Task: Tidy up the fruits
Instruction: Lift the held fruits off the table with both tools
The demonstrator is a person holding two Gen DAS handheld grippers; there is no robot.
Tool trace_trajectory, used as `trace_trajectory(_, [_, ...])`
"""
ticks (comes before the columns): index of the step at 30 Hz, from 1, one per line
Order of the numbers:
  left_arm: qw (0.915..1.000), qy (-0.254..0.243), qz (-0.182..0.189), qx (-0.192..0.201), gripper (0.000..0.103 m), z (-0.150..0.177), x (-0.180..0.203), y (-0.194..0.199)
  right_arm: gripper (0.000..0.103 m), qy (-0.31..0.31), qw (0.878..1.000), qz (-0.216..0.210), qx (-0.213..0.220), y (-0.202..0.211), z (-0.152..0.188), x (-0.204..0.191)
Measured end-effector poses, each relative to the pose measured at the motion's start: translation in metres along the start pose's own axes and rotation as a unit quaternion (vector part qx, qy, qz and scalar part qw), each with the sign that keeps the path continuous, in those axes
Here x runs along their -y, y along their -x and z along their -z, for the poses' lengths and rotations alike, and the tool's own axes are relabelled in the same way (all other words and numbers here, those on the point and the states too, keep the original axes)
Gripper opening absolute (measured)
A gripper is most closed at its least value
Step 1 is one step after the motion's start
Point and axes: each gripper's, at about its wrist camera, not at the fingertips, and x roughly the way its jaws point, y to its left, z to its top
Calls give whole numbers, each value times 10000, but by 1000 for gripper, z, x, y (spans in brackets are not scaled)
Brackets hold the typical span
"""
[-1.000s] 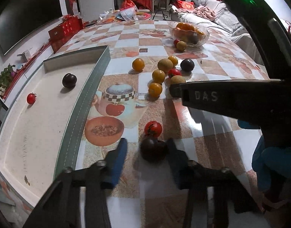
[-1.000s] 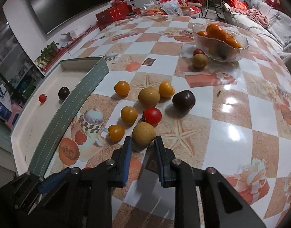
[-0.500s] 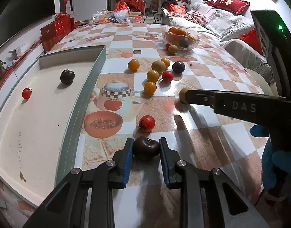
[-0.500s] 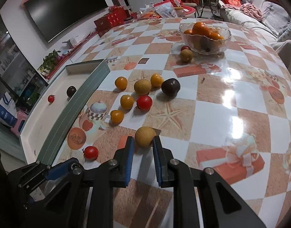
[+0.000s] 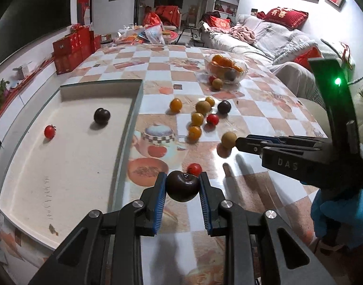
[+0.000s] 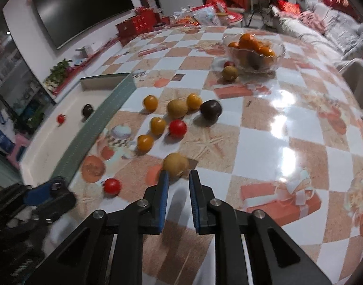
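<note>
In the left wrist view, the left hand-held gripper (image 5: 182, 188) was closed on a dark plum (image 5: 182, 186), its blue pads pressing both sides. One second before, the plum lay on the tabletop (image 5: 257, 118) between wider jaws; now it was lifted, beside the white tray (image 5: 69, 163).

In the right wrist view, the right hand-held gripper (image 6: 177, 178) was closed on a tan round fruit (image 6: 175, 163), held at its tips. Earlier this fruit rested among the other fruits (image 6: 157, 125); now it was apart from them.
</note>
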Motion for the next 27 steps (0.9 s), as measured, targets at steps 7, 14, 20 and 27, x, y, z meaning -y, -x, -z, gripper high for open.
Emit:
trace_trajectory(7, [9999, 124, -19, -7, 29, 2, -14, 3, 30, 32, 10000, 6, -91, -21, -4, -5])
trace_trajectory(14, [9998, 181, 9, -8, 29, 1, -19, 3, 30, 23, 10000, 18, -86, -29, -13, -11])
trace_trajectory(20, [9998, 205, 27, -12, 29, 1, -21, 3, 30, 139, 9999, -38, -80, -35, -20, -17])
trace_trajectory(27, [9997, 227, 26, -56, 29, 3, -25, 1, 30, 235, 9996, 136, -33, -40, -28, -23])
